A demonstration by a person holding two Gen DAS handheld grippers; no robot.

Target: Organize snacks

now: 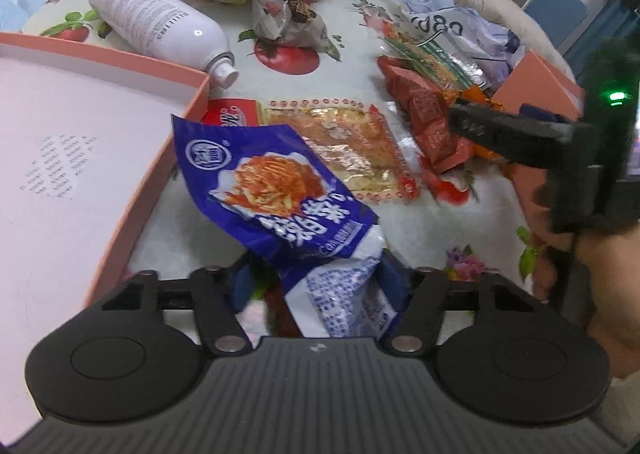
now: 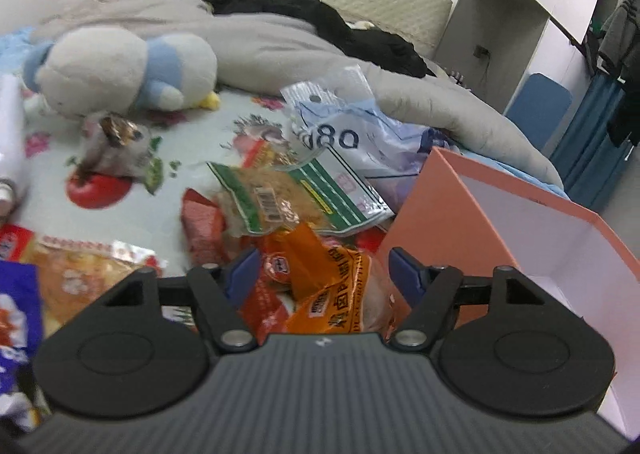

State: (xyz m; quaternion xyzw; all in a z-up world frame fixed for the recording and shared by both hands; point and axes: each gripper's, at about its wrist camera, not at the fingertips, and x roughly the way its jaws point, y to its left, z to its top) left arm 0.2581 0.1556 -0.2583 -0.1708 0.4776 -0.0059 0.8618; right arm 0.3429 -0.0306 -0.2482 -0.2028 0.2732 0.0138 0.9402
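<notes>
1. Left gripper (image 1: 316, 278) pinching blue packet (image 1: 276, 190) at crimped end, lid (image 1: 132, 190) at 9 o'clock.
2. Right gripper (image 2: 320, 270) spread around orange packet (image 2: 328, 286), box (image 2: 460, 214) at 3 o'clock.
3. Likely light, crinkly, slippery film; grip seams.

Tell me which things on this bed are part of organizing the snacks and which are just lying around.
Part of the job:
blue and white snack packet at the left gripper
orange snack packet between the right gripper's fingers
green-edged clear packet
pink cardboard box

Lying about:
white spray bottle
white and blue plush toy
</notes>
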